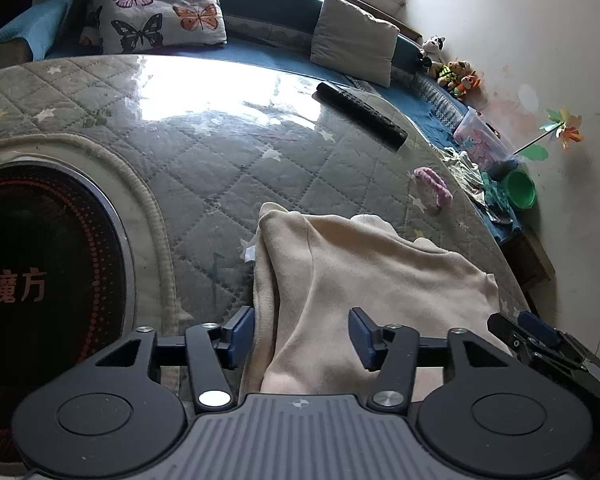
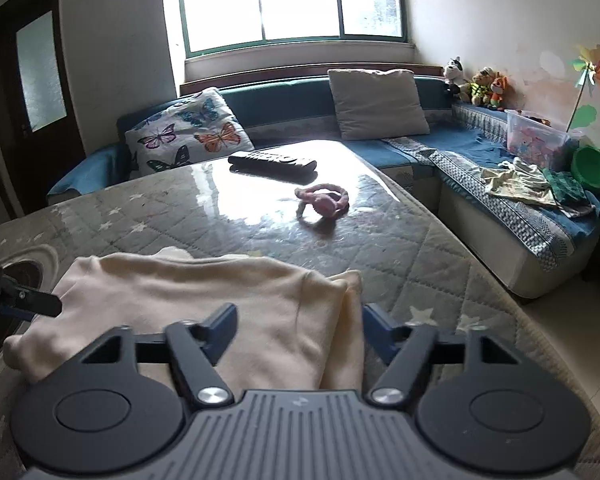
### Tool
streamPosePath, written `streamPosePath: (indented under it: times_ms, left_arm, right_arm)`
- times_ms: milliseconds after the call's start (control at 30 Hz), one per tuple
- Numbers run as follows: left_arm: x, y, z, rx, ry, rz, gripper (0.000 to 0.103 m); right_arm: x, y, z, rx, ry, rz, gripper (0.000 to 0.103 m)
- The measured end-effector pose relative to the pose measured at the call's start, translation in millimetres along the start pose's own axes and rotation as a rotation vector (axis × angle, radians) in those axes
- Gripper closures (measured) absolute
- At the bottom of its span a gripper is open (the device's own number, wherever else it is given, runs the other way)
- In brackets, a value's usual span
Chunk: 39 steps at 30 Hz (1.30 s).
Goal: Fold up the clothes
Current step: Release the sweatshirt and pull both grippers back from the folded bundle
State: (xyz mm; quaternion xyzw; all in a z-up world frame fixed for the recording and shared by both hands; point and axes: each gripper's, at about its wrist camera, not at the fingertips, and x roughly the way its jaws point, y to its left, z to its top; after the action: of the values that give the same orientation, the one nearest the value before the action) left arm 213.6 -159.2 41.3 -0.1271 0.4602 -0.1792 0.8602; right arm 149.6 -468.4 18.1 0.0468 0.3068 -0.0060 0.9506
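Note:
A cream fleece garment (image 1: pixel 364 280) lies folded on the quilted grey table cover (image 1: pixel 204 168). My left gripper (image 1: pixel 302 336) stands open over the garment's near left part, and the cloth lies between the blue pads without being pressed. In the right wrist view the same garment (image 2: pixel 204 296) spreads out in front of me. My right gripper (image 2: pixel 298 334) is open wide astride its right folded edge, pads clear of the cloth. The left gripper's tip (image 2: pixel 28 300) shows at the garment's left side, and the right gripper (image 1: pixel 540 336) shows at the lower right of the left wrist view.
A black remote (image 2: pixel 272 162) and a pink knitted loop (image 2: pixel 324 202) lie further back on the table. A round black heater plate (image 1: pixel 40 272) is set into the table at left. A blue sofa (image 2: pixel 480 160) with cushions, a toy box, a green bowl and small clothes wraps behind and right.

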Motion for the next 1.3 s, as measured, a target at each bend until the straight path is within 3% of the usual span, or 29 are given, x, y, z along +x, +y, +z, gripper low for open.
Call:
streamPosePath:
  times_ms: [67,333,1033,1300]
  left_arm:
    - [-1.1,-1.6,-2.2,0.011,-0.003,0.001,0.044]
    - [-6.6,-7.2,-12.5,0.066,-0.021,0.015,0.028]
    - [-11.1,-14.0,-35.2,0.185,-0.053,0.094,0.000]
    - [-10.6,-9.9,-39.8,0.192,-0.063,0.108,0.000]
  right_arm:
    - [-2.4,2.0,-1.5,-0.004,-0.005,0.004,0.015]
    - [-9.5,7.6,-8.4,-0.012,-0.006,0.026,0.001]
    - [-18.1,61.2,-28.5,-0.158,-0.028,0.049,0.000]
    - [-12.9,75.0,-40.5,-0.242,-0.017,0.014,0.000]
